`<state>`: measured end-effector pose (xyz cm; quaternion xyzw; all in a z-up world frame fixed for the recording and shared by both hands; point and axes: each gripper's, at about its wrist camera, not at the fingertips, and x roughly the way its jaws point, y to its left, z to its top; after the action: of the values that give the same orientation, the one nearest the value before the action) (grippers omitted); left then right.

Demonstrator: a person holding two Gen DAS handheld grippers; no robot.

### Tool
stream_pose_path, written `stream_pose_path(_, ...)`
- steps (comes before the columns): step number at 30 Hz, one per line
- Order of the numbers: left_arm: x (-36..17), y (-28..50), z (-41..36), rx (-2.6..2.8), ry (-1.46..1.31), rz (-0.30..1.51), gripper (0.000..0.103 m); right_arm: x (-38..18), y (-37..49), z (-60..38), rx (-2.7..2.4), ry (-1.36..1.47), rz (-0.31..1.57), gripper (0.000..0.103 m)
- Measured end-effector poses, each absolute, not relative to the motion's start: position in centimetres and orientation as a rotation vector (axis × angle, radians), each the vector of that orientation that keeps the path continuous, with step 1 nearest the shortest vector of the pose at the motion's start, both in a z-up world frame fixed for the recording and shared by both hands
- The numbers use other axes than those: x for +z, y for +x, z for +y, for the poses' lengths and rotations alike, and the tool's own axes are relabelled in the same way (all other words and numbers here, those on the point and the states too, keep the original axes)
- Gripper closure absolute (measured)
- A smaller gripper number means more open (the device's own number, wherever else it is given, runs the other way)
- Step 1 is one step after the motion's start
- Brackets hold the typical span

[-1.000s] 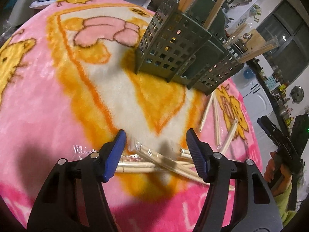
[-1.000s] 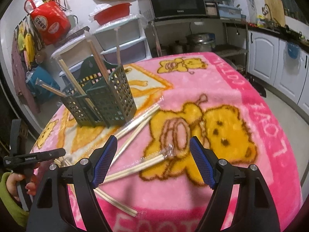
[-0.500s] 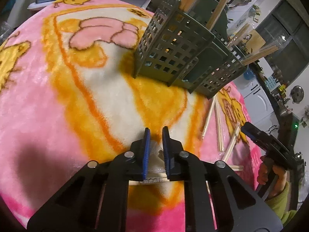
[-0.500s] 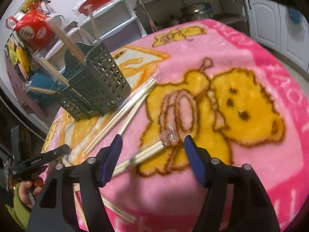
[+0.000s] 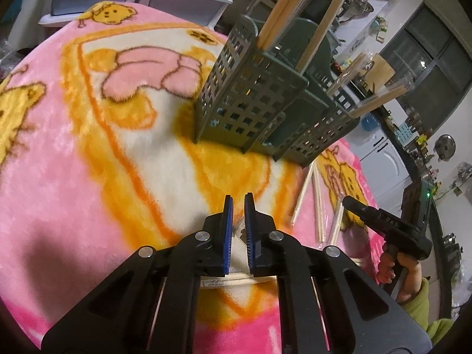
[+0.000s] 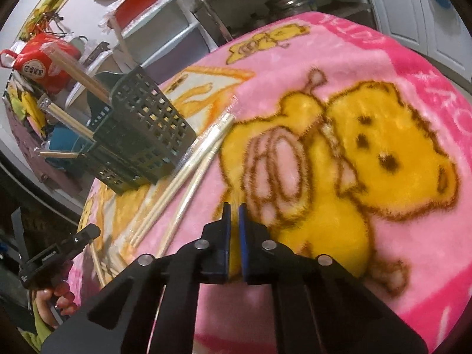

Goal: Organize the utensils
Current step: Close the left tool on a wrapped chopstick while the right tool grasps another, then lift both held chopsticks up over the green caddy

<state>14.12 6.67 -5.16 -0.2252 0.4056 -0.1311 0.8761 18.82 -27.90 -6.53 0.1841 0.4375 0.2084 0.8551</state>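
Note:
A dark green slotted utensil basket (image 5: 259, 112) stands upright on the pink bear blanket (image 5: 59, 177), with several wrapped chopstick pairs leaning in it. My left gripper (image 5: 238, 203) is shut on a wrapped chopstick packet (image 5: 233, 280); its clear wrapper is pinched between the pads. My right gripper (image 6: 233, 208) is shut low on the blanket, and the packet that lay between its fingers is hidden beneath them. More loose chopsticks (image 6: 191, 171) lie beside the basket (image 6: 141, 141). Each view shows the other gripper: the left gripper (image 6: 94, 231) and the right gripper (image 5: 346, 200).
White drawer shelves (image 6: 165, 14) and a red bag (image 6: 41, 62) stand behind the table. White kitchen cabinets (image 6: 413, 14) are to the right. A hand in a green sleeve (image 5: 392, 268) holds the right gripper. The blanket's edge drops off near both grippers.
Both grippers went from wide open to shut. The left closed first, on the packet's wrapper. The right dropped toward the blanket, rolled a little and closed over the packet by the bear's foot.

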Motion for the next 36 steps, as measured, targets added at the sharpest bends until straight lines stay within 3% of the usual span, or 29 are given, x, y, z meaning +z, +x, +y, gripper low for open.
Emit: stream_pose_path(36, 7.0, 14.9, 4.4, -0.397, -0.398, 0.569, 0.098, 8.7, 15.3, -20.5, 0.685, 0.157, 0.508, 0.102)
